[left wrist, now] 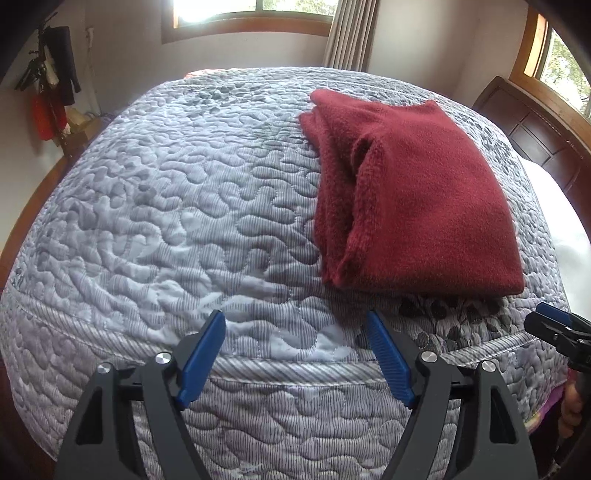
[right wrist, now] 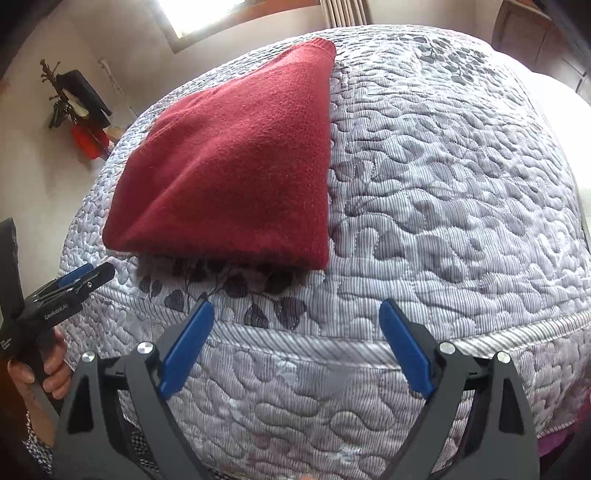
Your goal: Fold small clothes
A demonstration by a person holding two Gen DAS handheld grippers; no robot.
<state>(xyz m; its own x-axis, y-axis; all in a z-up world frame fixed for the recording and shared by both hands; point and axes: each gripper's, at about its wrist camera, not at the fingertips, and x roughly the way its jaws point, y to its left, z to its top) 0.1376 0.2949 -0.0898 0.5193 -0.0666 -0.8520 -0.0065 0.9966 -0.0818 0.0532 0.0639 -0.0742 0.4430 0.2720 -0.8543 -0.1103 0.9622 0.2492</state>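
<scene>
A: What is the red garment (left wrist: 413, 192) made of?
B: A soft, matt, fuzzy knit or fleece; its layered edges look napped.

A: And the bedspread (left wrist: 166, 206) beneath?
B: Quilted cloth, finely striped, with a slight sheen on the puffed stitching and dark leaf prints near the edge.

A: The left gripper (left wrist: 295, 354) and right gripper (right wrist: 295, 343)?
B: Matt black plastic frames, ribbed blue plastic finger pads (left wrist: 201, 363), and bright polished metal pivot pins (left wrist: 163, 357).

A: Other materials?
B: A dark, glossy wooden headboard (left wrist: 532, 129), a varnished wooden window frame (left wrist: 251, 26), and a pleated cloth curtain (left wrist: 351, 33).
</scene>
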